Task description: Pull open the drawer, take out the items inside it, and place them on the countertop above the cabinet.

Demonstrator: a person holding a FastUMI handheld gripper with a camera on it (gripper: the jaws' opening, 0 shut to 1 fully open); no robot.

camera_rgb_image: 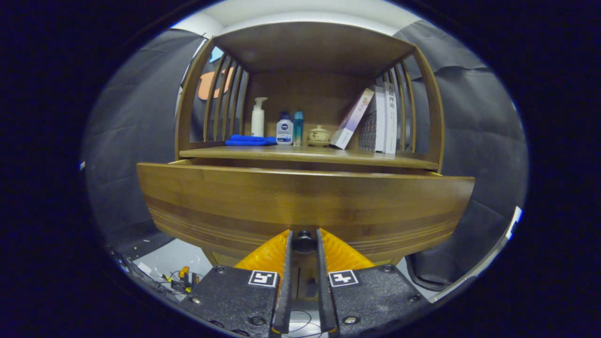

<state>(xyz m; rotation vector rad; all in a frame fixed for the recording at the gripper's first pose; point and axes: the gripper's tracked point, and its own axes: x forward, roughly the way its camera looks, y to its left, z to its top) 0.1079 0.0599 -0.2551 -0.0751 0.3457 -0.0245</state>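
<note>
Wooden cabinet with a loaded countertop

The wooden cabinet [305, 197] has its drawer [300, 206] pulled out a little beneath the countertop [310, 155], which sits under a slatted-sided top. On the countertop, from the left: a folded blue cloth [250, 140], a white pump bottle [258, 117] behind it, a small white-and-blue bottle [284, 128], a slim teal bottle [298, 127] touching it, and a small lidded ceramic pot [319, 135]. To the right a pale book [352, 119] leans tilted against upright books [381, 117] standing by the right slats. The tongs [304, 240] grip the dark drawer knob [304, 241], one finger on each side.
</note>
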